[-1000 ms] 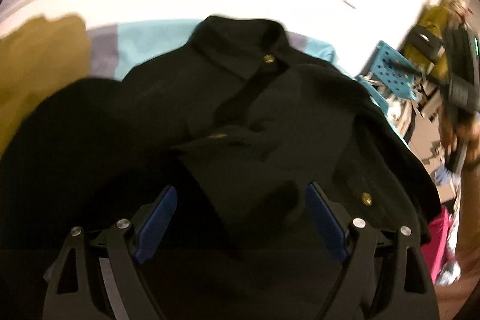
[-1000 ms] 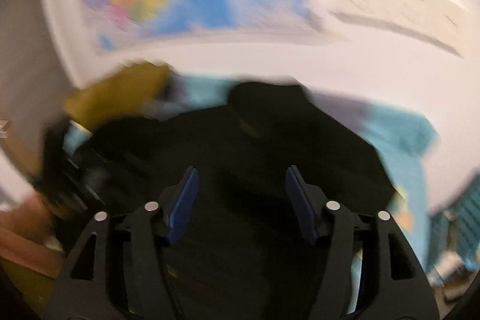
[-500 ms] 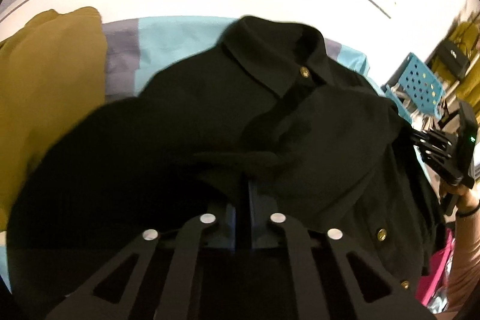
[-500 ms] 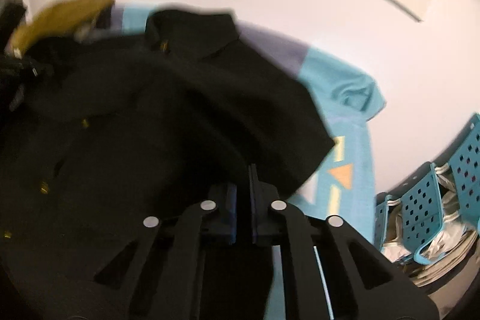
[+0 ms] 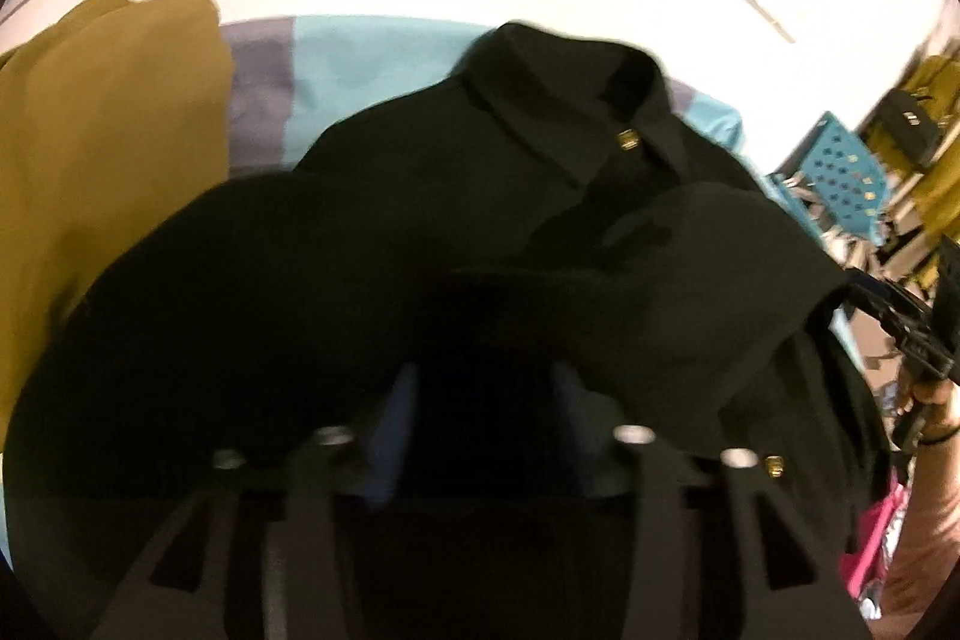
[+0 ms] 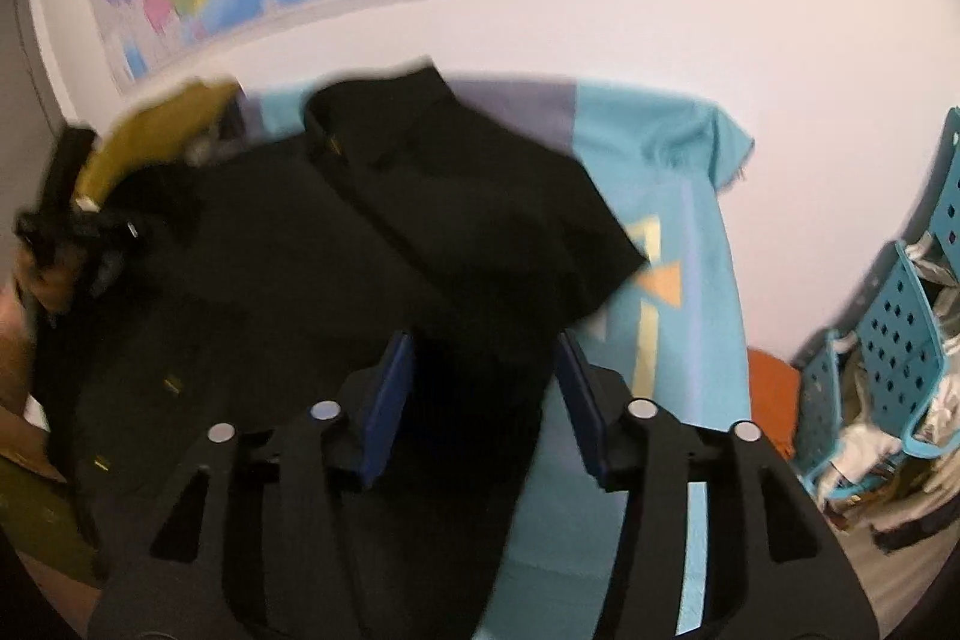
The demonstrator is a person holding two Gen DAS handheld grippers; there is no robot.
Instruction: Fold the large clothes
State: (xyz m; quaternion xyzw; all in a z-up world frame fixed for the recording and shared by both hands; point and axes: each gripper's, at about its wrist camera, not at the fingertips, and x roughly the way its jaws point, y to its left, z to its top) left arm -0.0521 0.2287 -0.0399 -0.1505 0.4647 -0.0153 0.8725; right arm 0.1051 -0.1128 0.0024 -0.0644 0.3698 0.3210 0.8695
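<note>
The left claw (image 5: 480, 436) is opening, its blue pads (image 5: 390, 436) standing apart with black cloth between and under them; the picture is too blurred to tell whether either pad presses on it. The right claw (image 6: 486, 400) is opening too, and its pads (image 6: 390, 400) show clear gaps to the dark fabric lying between them, so it looks to have nothing in its grip.

Straight ahead of both claws lies the task's thing, a black buttoned jacket (image 5: 420, 250) spread on a desk under a turquoise patterned cloth (image 6: 678, 220). From the left claw its long axis runs away and slightly to the right, hem nearest, collar (image 5: 570, 100) farthest, gold button (image 5: 628, 139) just below the collar. A folded-in panel (image 5: 720, 280) sits ahead and to the right of the left claw, lying over the body of the garment. From the right claw, the right-hand side of the jacket (image 6: 480, 196) lies directly ahead as a band reaching to the collar, its outer edge just right of the claw where the turquoise cloth begins.

Both sides appear turned inward, so the coming fold is probably hem toward collar, along that axis. Each claw sits at the near hem, the left nearer the left half, the right nearer the right edge. A mustard garment (image 5: 108, 148) lies left of the left claw, beside the jacket.
</note>
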